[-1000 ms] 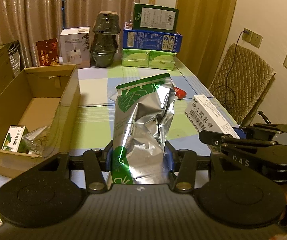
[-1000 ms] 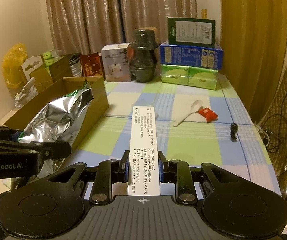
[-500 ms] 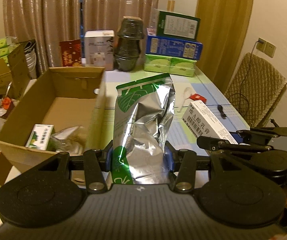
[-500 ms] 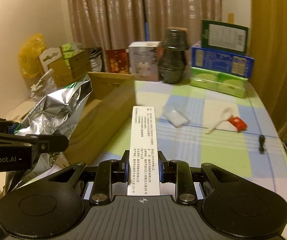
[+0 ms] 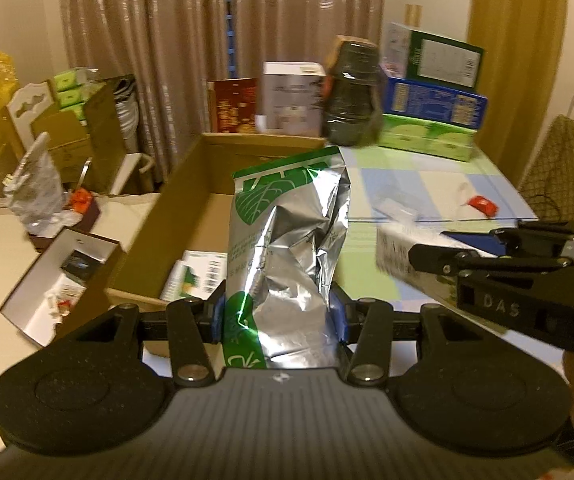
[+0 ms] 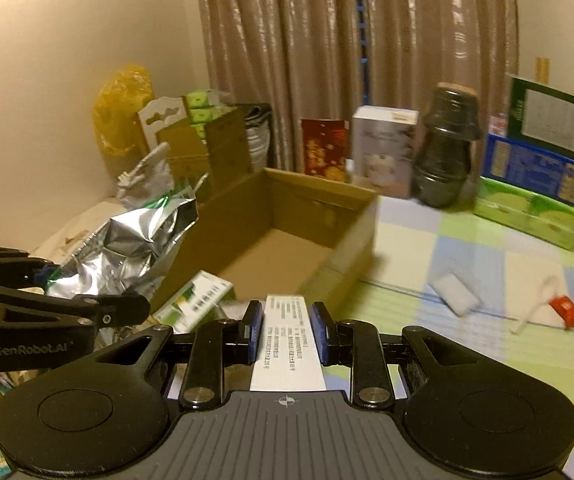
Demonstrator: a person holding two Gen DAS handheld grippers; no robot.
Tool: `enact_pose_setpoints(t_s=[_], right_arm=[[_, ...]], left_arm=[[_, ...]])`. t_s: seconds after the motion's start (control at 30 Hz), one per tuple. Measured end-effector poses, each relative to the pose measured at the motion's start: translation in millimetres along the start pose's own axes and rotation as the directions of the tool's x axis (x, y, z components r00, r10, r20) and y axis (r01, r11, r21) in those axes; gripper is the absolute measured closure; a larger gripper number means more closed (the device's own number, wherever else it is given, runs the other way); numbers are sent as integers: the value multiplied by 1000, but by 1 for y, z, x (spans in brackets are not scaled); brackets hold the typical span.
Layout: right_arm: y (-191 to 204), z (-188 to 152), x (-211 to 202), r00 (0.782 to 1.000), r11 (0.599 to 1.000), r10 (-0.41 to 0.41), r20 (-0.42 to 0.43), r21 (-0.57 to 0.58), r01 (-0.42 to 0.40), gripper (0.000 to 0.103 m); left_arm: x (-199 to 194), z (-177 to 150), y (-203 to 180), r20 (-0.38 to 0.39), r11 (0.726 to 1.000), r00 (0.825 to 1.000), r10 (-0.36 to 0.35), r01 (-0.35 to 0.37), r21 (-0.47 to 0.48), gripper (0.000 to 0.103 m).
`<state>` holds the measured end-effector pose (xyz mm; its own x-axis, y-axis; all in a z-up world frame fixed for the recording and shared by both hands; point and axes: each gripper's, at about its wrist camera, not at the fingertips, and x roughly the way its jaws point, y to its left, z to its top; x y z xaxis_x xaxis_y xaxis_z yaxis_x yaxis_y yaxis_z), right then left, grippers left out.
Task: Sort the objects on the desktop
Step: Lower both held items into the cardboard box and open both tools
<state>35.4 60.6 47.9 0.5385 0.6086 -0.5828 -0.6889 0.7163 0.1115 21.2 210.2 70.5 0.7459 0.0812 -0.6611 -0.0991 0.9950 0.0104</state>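
My left tongs (image 5: pixel 281 316) clamp a crinkled silver-green foil pouch (image 5: pixel 287 240); right tongs (image 6: pixel 285 330) grip a white printed carton (image 6: pixel 287 344); the cardboard box (image 6: pixel 287 216) holds a green-white packet (image 6: pixel 197 300).

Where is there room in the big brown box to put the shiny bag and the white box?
The cardboard box has bare floor across its middle and far end, up to the back wall. Its near corner is crowded by a green-and-white carton. The foil bag and white box fit beyond it.
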Motion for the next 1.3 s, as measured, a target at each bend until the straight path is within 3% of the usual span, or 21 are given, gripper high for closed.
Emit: enact_pose_setpoints(t_s=[0.4,0.83,1.03,1.1,1.17,1.3], right_arm=[[16,50,53,999,999,32,33,2,-32,80],[6,62,110,1000,999,13,-18,38,-12,80],[1,72,128,1000,998,-1,13,70,0,79],[-4,75,132,1000,996,12,-1,87,-12,70],[-10,76,128,1000,994,15,17,110,-17,62],[-23,71,120,1000,989,9,14,148,-11,58]], left_arm=[[39,26,50,-37,1000,999,24,-24,-3,60],[88,53,63,-78,999,997,10,-7,33,60],[110,64,66,-77,999,997,-8,11,37,58],[115,67,71,-55,999,998,-21,23,24,50],[117,70,76,-49,1000,999,-1,1,7,50],[112,73,82,-26,1000,1000,11,-12,-8,50]])
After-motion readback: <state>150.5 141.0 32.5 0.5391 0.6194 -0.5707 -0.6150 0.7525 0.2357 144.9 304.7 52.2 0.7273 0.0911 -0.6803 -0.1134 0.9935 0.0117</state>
